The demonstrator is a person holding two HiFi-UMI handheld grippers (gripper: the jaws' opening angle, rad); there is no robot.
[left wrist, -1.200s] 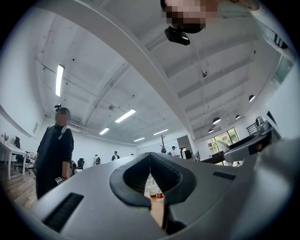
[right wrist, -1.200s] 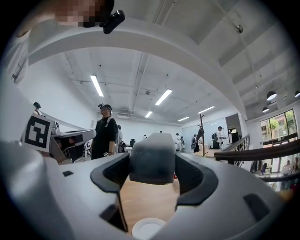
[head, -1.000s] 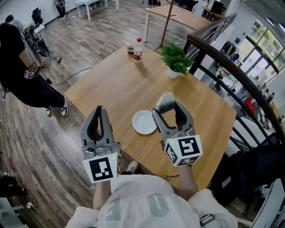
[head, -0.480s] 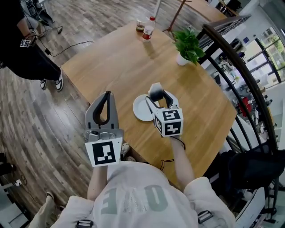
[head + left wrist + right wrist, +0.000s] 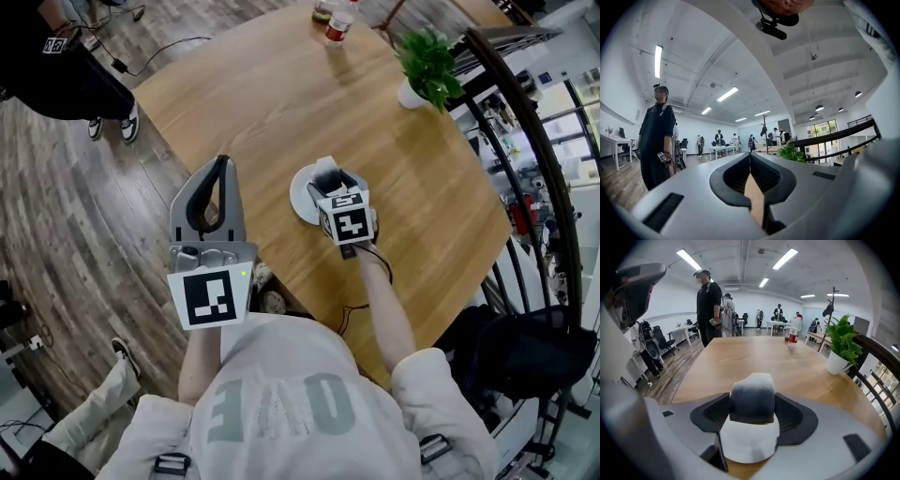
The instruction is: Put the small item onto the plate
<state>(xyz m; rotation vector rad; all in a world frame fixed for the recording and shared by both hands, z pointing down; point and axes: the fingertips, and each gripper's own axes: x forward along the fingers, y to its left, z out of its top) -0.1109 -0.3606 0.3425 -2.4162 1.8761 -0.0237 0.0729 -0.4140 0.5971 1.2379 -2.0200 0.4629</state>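
A small grey-and-white item (image 5: pixel 326 170) sits between the jaws of my right gripper (image 5: pixel 329 176), which is shut on it. It hangs directly over the white plate (image 5: pixel 300 194) near the front edge of the wooden table (image 5: pixel 244 94). The right gripper view shows the item (image 5: pixel 752 399) squeezed between the dark pads, with the plate (image 5: pixel 749 448) just beneath it. Whether the item touches the plate is unclear. My left gripper (image 5: pixel 221 165) is held off the table's left edge, above the floor, with its jaws shut together (image 5: pixel 750 157) and nothing between them.
A potted plant (image 5: pixel 424 58), a bottle (image 5: pixel 339 21) and a cup (image 5: pixel 322 11) stand at the table's far side. A dark railing (image 5: pixel 525 141) runs along the right. A person in black (image 5: pixel 56 66) stands at the far left, near a floor cable (image 5: pixel 169 47).
My right gripper has carried the item forward and down, from beside the plate to right over it. The left gripper stays shut at the left.
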